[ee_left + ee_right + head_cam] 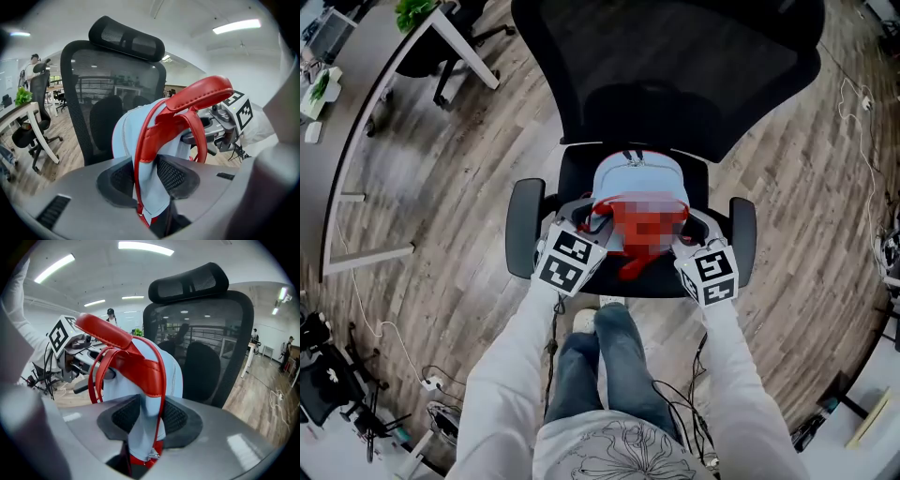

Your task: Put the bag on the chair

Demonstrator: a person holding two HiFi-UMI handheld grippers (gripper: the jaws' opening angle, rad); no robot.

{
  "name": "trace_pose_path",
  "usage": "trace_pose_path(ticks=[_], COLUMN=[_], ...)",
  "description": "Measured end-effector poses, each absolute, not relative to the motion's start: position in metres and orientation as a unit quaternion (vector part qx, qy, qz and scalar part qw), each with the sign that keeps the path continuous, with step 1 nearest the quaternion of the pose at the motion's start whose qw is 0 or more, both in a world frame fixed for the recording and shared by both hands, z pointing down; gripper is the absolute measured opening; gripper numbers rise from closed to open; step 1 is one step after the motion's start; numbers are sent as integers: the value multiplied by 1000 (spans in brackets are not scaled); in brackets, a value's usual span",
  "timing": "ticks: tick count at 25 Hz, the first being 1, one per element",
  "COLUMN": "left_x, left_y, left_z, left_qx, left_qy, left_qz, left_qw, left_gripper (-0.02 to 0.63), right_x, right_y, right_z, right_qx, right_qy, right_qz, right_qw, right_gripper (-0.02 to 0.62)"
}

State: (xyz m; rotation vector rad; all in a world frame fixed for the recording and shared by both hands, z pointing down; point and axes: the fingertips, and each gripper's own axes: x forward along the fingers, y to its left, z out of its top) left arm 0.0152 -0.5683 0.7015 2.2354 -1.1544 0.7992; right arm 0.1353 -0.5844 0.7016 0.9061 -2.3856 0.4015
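A light blue bag [639,181] with red straps [201,91] stands upright over the seat of a black mesh office chair [675,75], just in front of its backrest [112,79]. I cannot tell whether the bag's bottom rests on the seat. My left gripper [586,223] is shut on the bag's left side, with blue fabric and a red strap pinched between its pads [147,180]. On the bag's right side my right gripper [689,232] is shut in the same way [150,420]. The bag [173,371] fills the middle of both gripper views.
The chair's two armrests [525,225] [742,234] flank the grippers. My legs [600,366] stand right before the seat, with cables [675,412] on the wood floor. A white desk [394,75] and another office chair [37,117] are off to the left.
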Motion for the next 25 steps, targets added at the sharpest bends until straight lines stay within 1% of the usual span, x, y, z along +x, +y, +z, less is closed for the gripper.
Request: trace_pose_path(ticks=[5, 9, 13, 19, 22, 25], left_x=[14, 18, 22, 20, 17, 15], left_y=[-569, -561, -561, -561, -559, -557], left_z=[742, 771, 781, 782, 779, 771], left_qx=[818, 809, 813, 813, 810, 806], left_qy=[-415, -421, -423, -441, -456, -471], left_qz=[320, 336, 336, 312, 294, 263], left_qw=[236, 235, 216, 217, 223, 244], left_gripper=[130, 132, 132, 150, 175, 187], right_x=[129, 133, 138, 142, 149, 157], right_y=[-583, -578, -578, -577, -576, -573], right_z=[739, 768, 782, 786, 786, 782], right_qx=[323, 347, 360, 366, 391, 413], right_qy=[-880, -865, -861, -862, -853, -843], right_qz=[115, 123, 139, 148, 175, 201], right_qw=[328, 341, 332, 318, 298, 280], right_gripper=[141, 141, 144, 160, 191, 242])
